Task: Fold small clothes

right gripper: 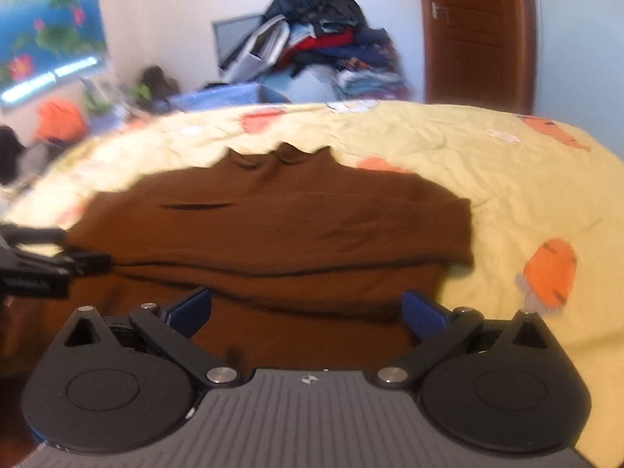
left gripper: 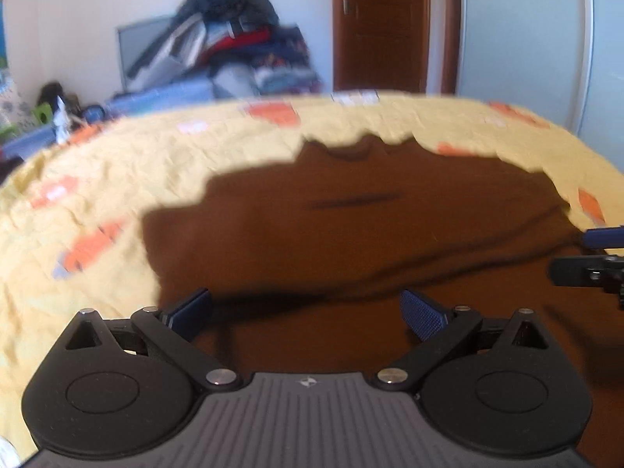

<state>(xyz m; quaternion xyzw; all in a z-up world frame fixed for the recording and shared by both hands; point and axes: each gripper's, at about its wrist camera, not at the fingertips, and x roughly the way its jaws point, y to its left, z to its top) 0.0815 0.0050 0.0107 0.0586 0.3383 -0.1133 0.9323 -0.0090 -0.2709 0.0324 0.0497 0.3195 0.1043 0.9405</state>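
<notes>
Standing spread wide, the fingers (left gripper: 423,314) of the left gripper (left gripper: 306,312) pinch nothing; blue pads face each other above brown cloth. The right gripper (right gripper: 306,312) shows the same state, its fingers (right gripper: 423,314) fully apart and empty. Beneath both lies the brown garment (right gripper: 273,214), spread flat on the bed (right gripper: 526,179), its near portion folded over so a dark fold line crosses its width. The bed carries a yellow cover with orange printed patches. Each gripper appears at the edge of the other's view, side by side. Beyond the bed: a heap of clothes (right gripper: 323,39) against the wall and a wooden door (right gripper: 475,31); both views are blurred
</notes>
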